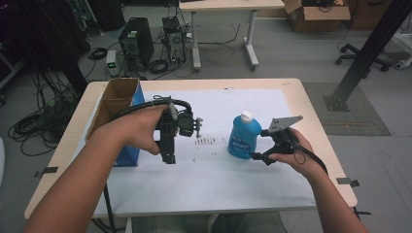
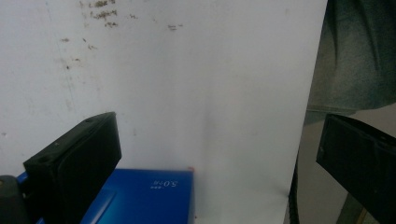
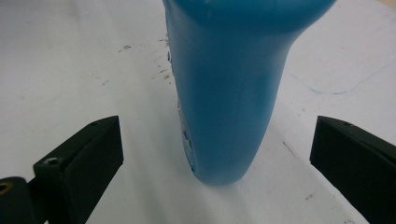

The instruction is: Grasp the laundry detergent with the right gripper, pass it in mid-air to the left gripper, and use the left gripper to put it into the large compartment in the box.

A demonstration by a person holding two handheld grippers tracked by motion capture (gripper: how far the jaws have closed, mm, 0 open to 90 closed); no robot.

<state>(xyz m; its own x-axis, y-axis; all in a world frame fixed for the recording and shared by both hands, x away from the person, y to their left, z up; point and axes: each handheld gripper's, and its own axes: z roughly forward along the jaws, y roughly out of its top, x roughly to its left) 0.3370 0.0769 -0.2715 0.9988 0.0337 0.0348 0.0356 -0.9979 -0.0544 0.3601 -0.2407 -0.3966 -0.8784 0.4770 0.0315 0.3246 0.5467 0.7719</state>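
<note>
A blue bottle [image 1: 244,136] with a white cap stands upright on the white sheet [image 1: 218,179], right of the middle. My right gripper [image 1: 260,144] is open just to its right. In the right gripper view the bottle [image 3: 229,93] rises between the two wide-apart jaws, and neither jaw touches it. My left gripper [image 1: 168,156] hangs above the sheet left of the bottle, pointing down and back toward the person. It [image 2: 219,135] is open with nothing between its jaws, above white sheet and a blue box corner [image 2: 144,196].
An open cardboard box [image 1: 116,102] with a blue side stands at the table's left edge. Dark specks [image 1: 205,141] mark the sheet beside the bottle. Beyond the table are a computer tower [image 1: 137,41], floor cables, another table [image 1: 228,6] and a black post [image 1: 369,53].
</note>
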